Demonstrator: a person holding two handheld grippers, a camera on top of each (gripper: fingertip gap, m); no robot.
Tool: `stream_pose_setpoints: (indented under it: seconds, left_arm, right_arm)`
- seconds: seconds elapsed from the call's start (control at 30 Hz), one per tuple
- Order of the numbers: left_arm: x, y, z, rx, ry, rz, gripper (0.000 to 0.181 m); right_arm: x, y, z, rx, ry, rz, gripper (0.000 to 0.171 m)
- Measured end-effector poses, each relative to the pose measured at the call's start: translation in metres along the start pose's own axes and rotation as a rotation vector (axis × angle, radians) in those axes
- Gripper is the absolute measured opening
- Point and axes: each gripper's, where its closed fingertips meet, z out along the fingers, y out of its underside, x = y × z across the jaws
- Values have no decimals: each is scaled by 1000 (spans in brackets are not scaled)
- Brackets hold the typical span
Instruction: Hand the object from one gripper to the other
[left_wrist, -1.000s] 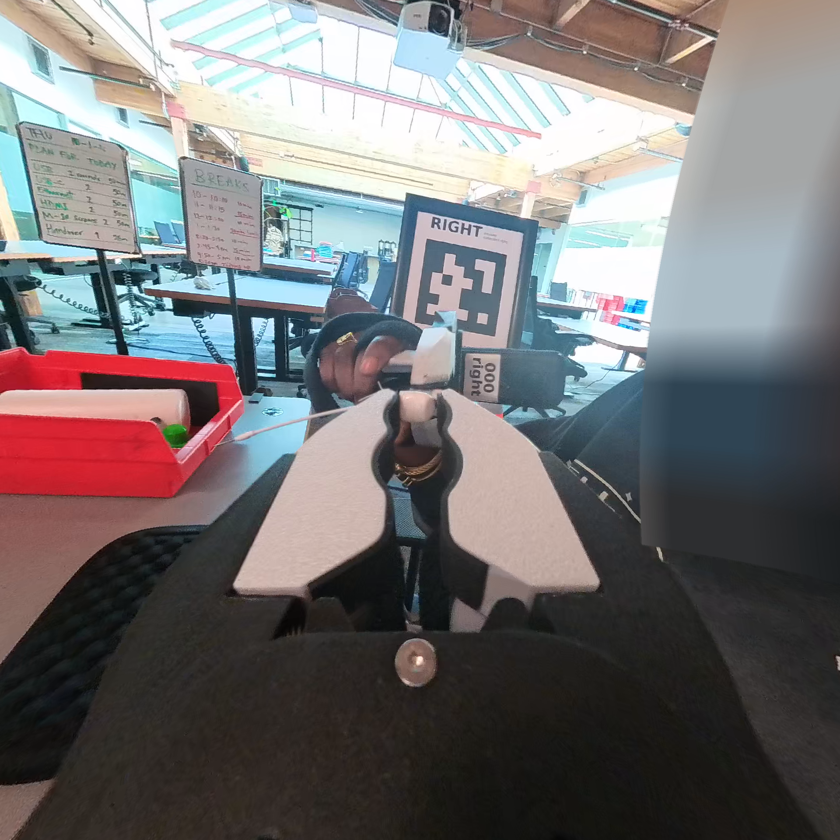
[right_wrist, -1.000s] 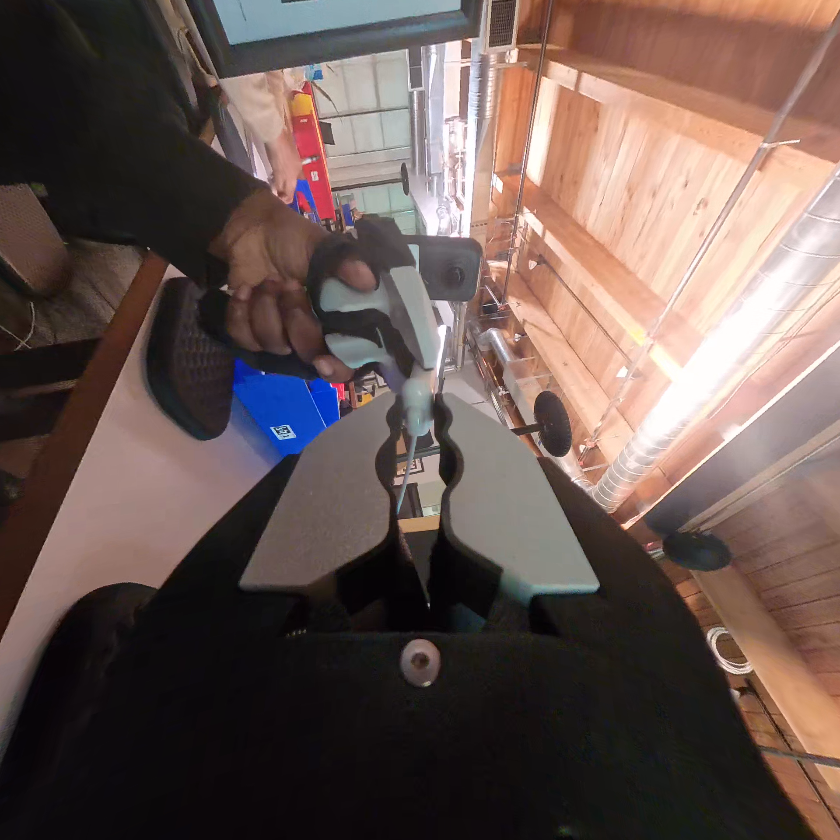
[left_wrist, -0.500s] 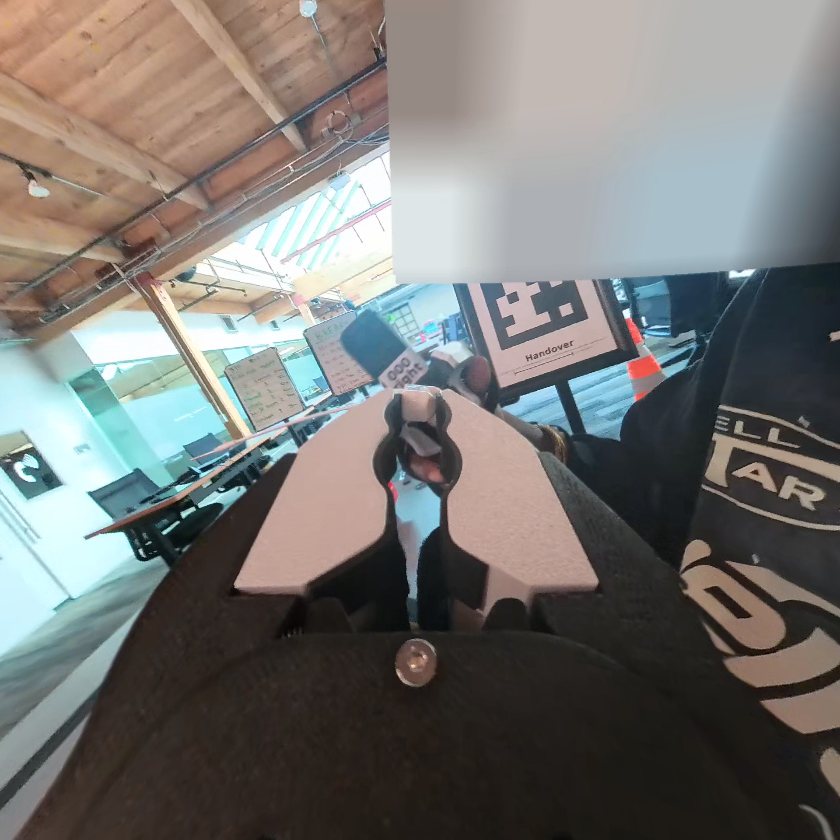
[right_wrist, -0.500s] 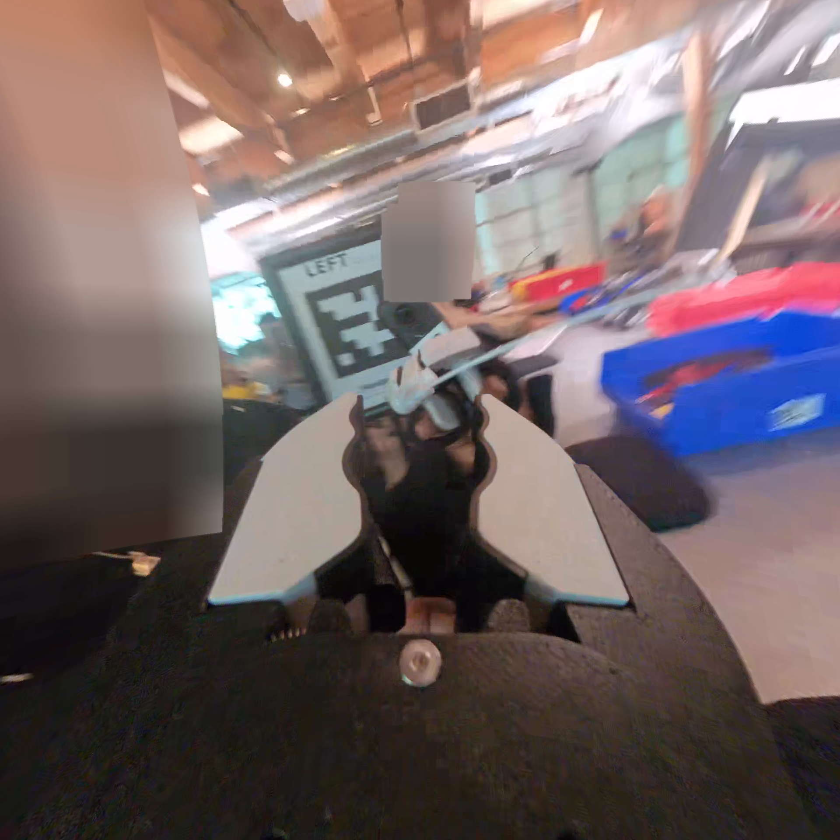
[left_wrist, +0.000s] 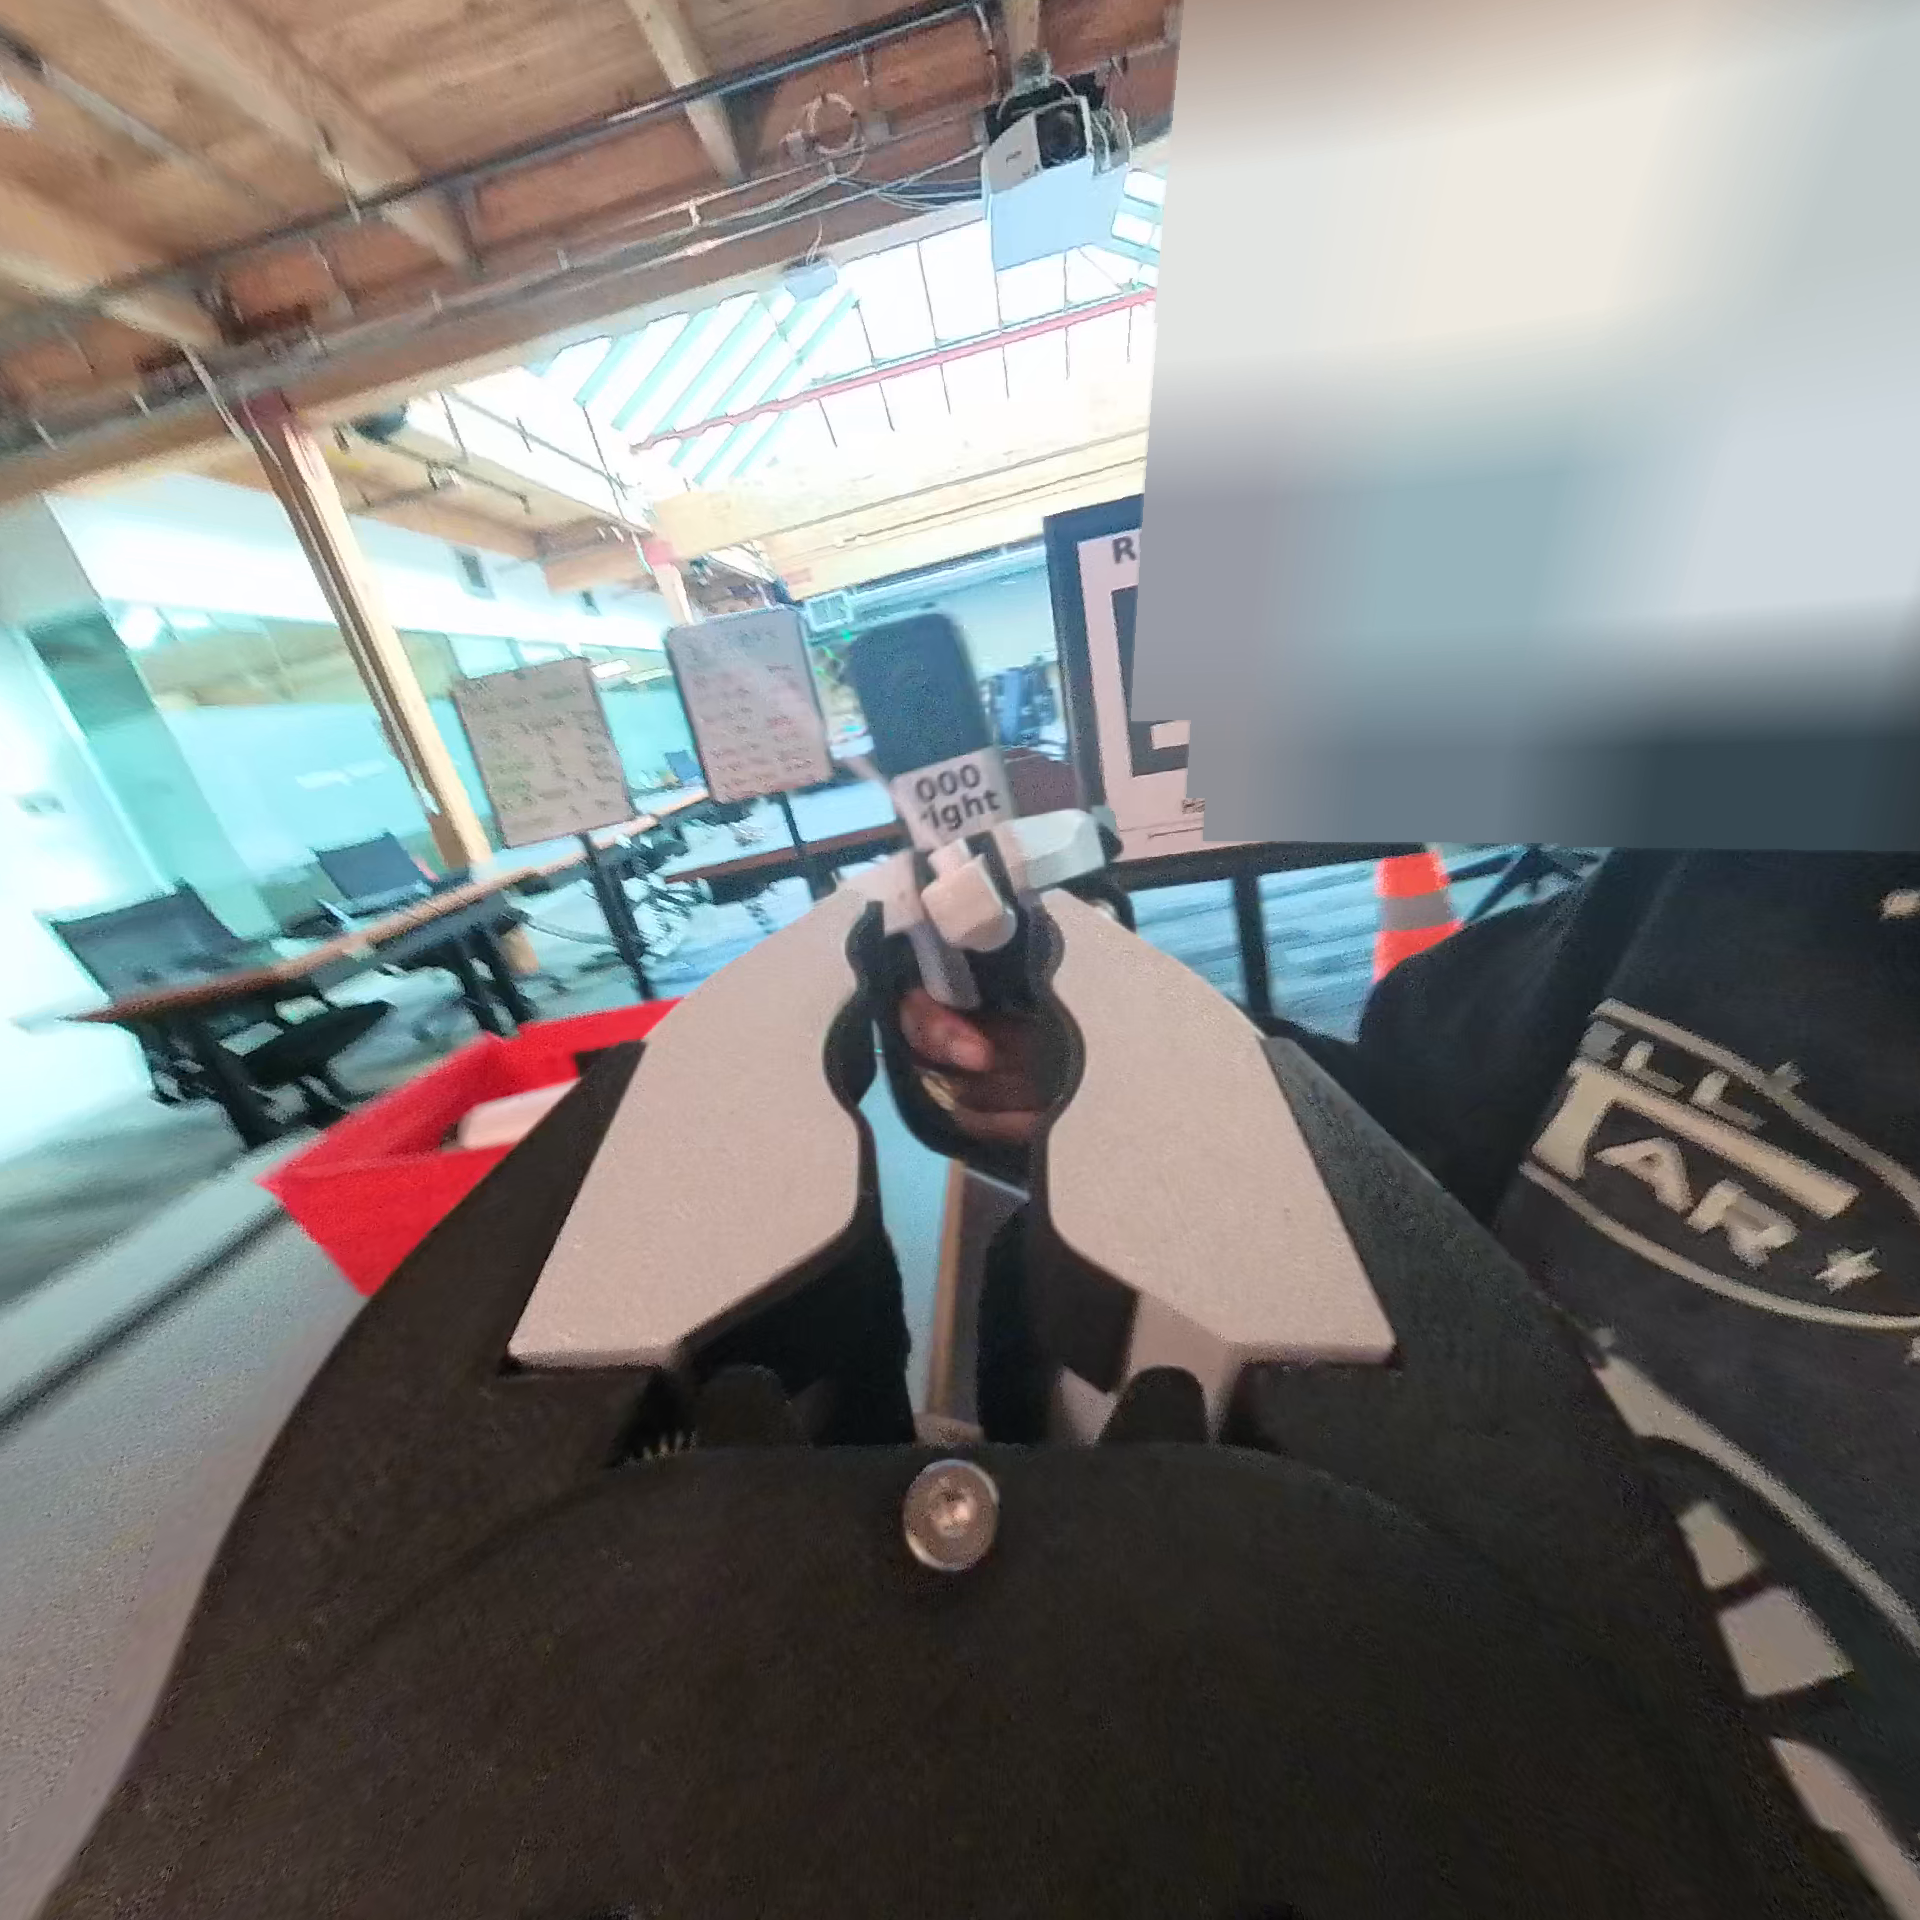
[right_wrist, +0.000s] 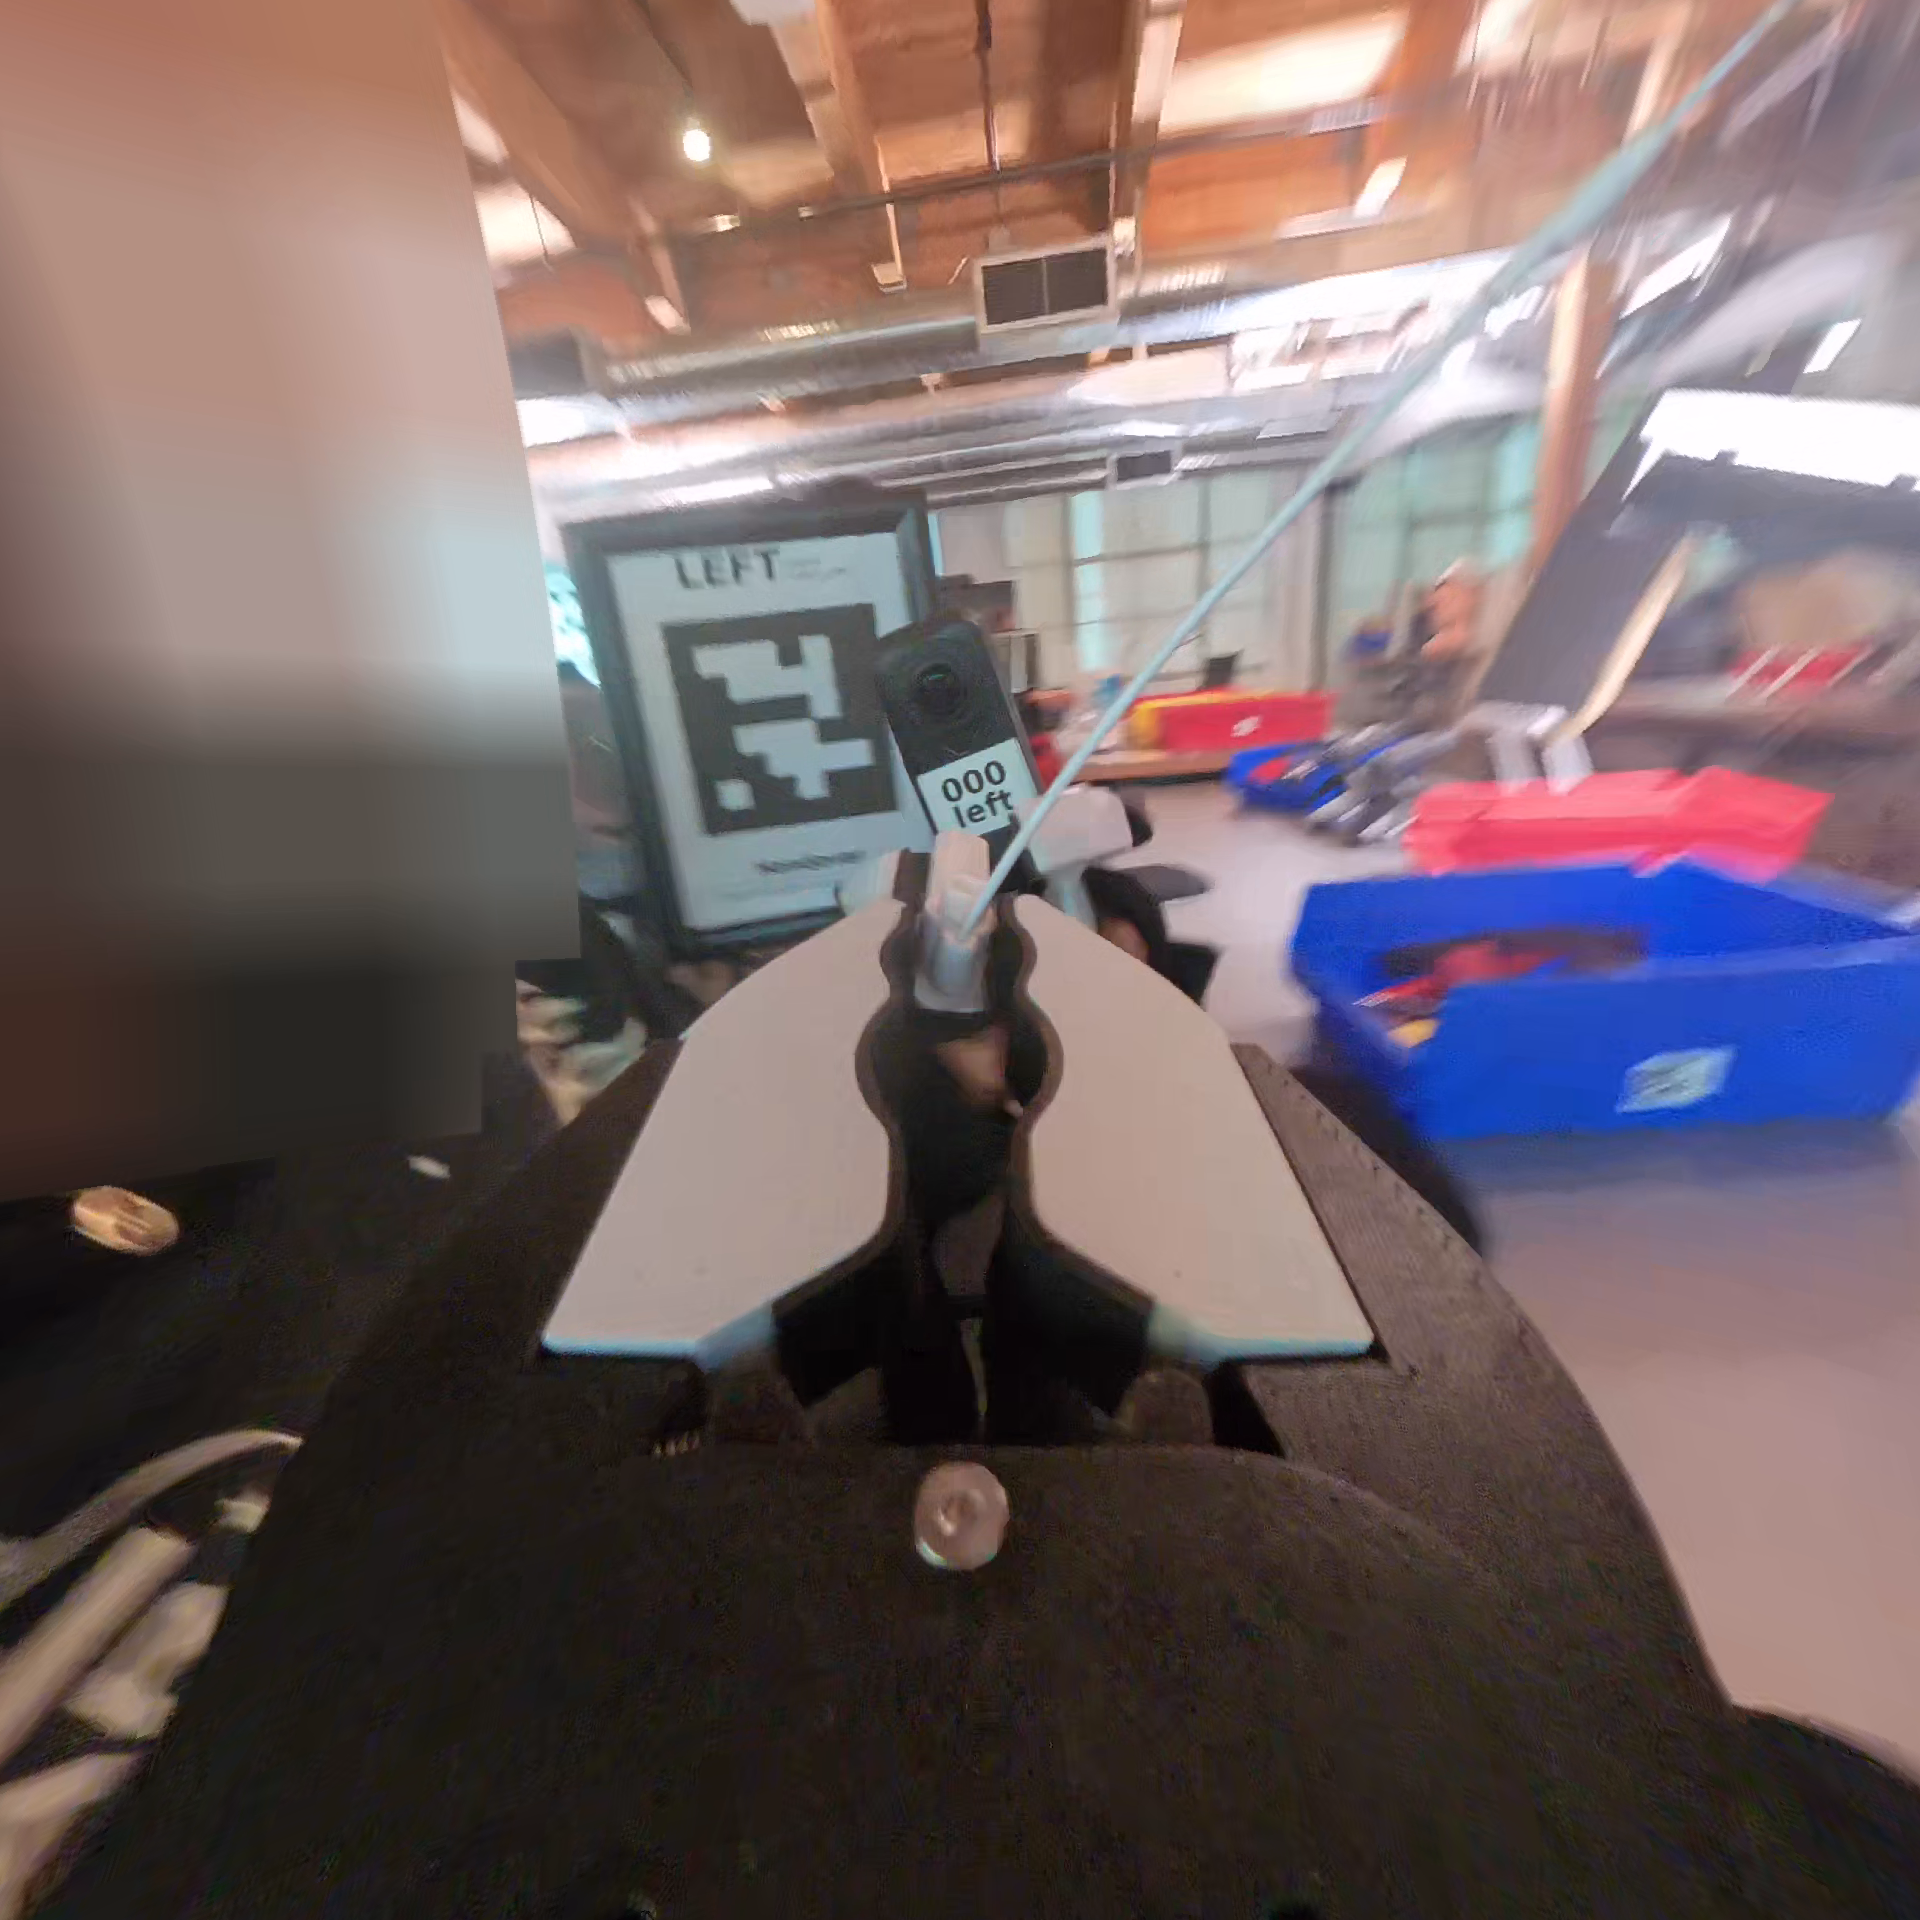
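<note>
The object is a white cable plug (right_wrist: 951, 940) with a thin white cable (right_wrist: 1247, 582) that runs up to the right. My right gripper (right_wrist: 953, 914) is shut on the plug at its fingertips. My left gripper (left_wrist: 956, 920) faces it head-on with its jaws spread open, and the plug (left_wrist: 966, 904) sits in the gap without touching the left fingers. In the right wrist view the left gripper (right_wrist: 977, 857) shows just behind the plug, with its fingers apart. Both grippers are held up in the air, and a hand shows behind each.
A red bin (left_wrist: 416, 1153) stands on the grey table (left_wrist: 104, 1455) at the left. A blue bin (right_wrist: 1610, 997) and red bins (right_wrist: 1600, 821) stand at the right. A framed marker board (right_wrist: 769, 717) stands behind. The person's black shirt (left_wrist: 1714, 1143) is close at the right.
The left gripper was shut on the plug and has opened. The right gripper was open half a second ago and has closed on the plug. Both views have swung round.
</note>
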Motion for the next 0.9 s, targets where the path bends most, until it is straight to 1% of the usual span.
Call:
stream_pose_setpoints:
  seconds: [0.03, 0.1, 0.2, 0.33, 0.47, 0.53, 0.67, 0.7, 0.83, 0.9]
  left_arm:
    - [-1, 1, 0, -4, 15, -58, 27]
    - [-2, 2, -1, -4, 33, -134, 28]
    - [2, 2, 0, 6, 64, -151, 23]
    - [8, 3, 2, -8, 82, -111, 12]
    - [10, 3, 0, -16, 90, -62, 12]
    - [10, 3, 0, -14, 88, -38, 12]
    - [9, 5, 1, -30, 81, -64, 13]
    - [8, 5, 1, -32, 77, -95, 14]
    - [3, 7, 0, -40, 92, -266, 24]
    - [1, 12, 0, -68, 96, -333, 24]
  right_arm:
    - [-1, -2, -1, -1, 28, -132, 15]
    - [-3, -1, -2, -45, 85, -334, 14]
    - [-4, 4, -2, -123, 126, -485, 15]
    - [-6, 7, -1, -139, 125, -517, 14]
    - [-7, 8, -1, -134, 121, -536, 15]
    - [-7, 9, -1, -140, 128, -572, 21]
    - [-7, 10, -2, -174, 146, -676, 15]
    - [-6, 10, -3, -181, 162, -753, 15]
    - [3, 11, -9, -257, 281, -1252, 14]
    - [2, 13, -10, -295, 309, -1443, 13]
